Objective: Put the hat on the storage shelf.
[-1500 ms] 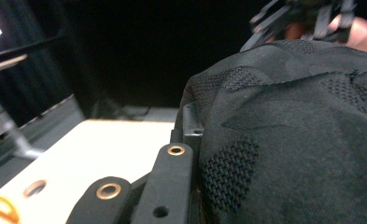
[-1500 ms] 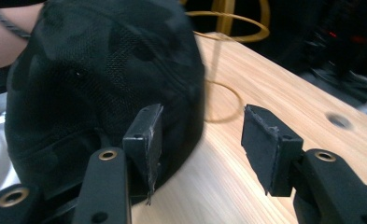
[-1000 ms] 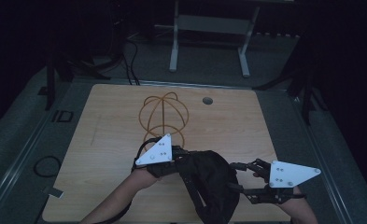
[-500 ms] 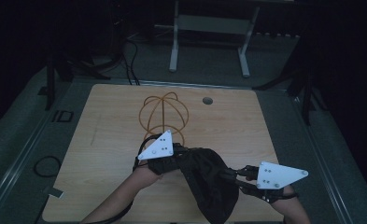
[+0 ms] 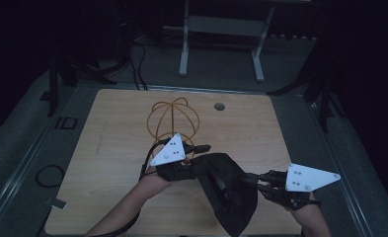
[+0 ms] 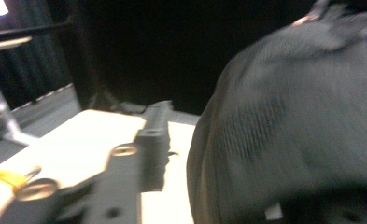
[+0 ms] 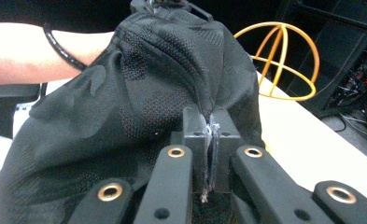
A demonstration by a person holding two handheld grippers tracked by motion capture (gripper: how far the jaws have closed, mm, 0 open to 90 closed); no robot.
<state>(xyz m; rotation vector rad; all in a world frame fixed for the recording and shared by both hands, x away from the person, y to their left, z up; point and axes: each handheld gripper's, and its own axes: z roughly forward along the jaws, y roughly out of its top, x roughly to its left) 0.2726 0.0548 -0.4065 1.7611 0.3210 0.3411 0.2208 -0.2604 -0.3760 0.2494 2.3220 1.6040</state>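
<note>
Fingers [image 7: 197, 135] of R gripper [image 7: 212, 135] pinch mesh-knit black cap [image 7: 139, 93].

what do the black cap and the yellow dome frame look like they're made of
Black cap: soft woven fabric, matte, with a perforated mesh texture and a faint camouflage pattern; it creases where it is pinched. Yellow dome frame: thin bent rods, probably coated metal wire, smooth with a slight sheen.

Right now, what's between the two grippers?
High view: the black cap spans the gap between left gripper and right gripper; the right one pinches its fabric.
</note>
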